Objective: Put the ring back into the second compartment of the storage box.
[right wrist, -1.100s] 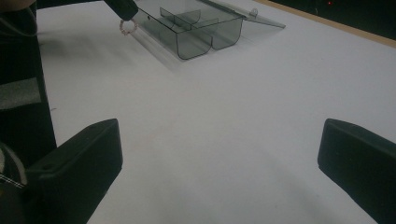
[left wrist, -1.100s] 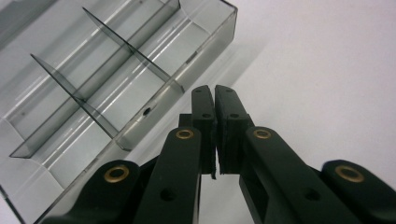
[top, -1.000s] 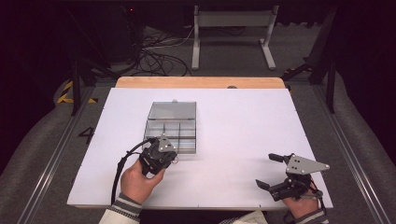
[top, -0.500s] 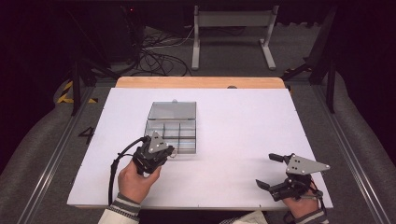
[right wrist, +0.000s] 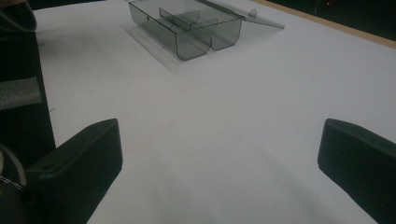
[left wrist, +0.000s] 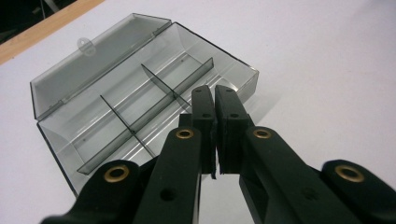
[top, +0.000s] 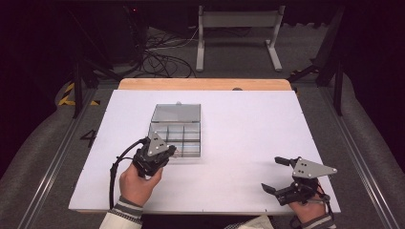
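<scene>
Open smoked-plastic compartment box [top: 175, 133] mid-desk [top: 248, 124], lid laid back, near wall partly hidden behind left gripper [top: 173, 151], fingers [left wrist: 204, 109] pressed together holding nothing; right gripper [top: 276, 174] well apart, fingers wide.

White rectangular board [top: 248, 143] covering the table top, matte and flat. Light wooden table edge [top: 205, 84] showing as a strip along the board's far side. Pale metal stand with two legs [top: 237, 28] on the grey floor beyond the table. Tangle of black cables [top: 160, 55] on the floor, far left. Yellow-and-black striped marking [top: 71, 95] at left. Black numeral "4" [top: 89, 138] left of the board.
</scene>
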`<move>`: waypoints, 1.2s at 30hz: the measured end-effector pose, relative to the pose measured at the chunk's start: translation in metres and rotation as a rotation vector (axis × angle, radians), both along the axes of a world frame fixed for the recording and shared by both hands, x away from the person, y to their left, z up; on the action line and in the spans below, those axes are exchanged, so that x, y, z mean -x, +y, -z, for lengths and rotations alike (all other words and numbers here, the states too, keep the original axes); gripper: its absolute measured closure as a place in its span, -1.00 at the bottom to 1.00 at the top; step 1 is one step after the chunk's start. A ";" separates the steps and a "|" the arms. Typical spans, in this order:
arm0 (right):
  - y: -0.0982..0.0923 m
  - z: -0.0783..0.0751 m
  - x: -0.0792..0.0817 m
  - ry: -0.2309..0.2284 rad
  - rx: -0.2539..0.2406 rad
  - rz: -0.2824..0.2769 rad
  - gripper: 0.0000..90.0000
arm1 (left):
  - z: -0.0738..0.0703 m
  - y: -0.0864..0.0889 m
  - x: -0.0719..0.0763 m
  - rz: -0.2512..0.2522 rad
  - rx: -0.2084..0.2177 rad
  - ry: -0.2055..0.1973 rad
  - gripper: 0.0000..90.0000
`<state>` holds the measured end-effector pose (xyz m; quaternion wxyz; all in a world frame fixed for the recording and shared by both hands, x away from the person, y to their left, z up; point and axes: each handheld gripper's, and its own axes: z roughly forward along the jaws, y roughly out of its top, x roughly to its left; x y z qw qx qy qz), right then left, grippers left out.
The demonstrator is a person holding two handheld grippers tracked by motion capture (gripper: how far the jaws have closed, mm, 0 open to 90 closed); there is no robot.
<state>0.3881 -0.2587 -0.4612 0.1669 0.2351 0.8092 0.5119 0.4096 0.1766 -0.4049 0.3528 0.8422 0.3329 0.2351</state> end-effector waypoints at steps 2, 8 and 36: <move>0.000 0.000 0.000 0.000 0.000 0.001 -0.99 | -0.002 -0.001 -0.001 0.000 -0.004 -0.005 0.95; 0.000 0.000 0.000 0.002 -0.002 0.001 -0.99 | -0.008 0.000 -0.005 -0.007 -0.003 -0.011 0.95; 0.000 0.000 0.000 0.004 -0.001 -0.002 -0.99 | -0.016 0.003 -0.046 -0.066 -0.004 0.013 0.95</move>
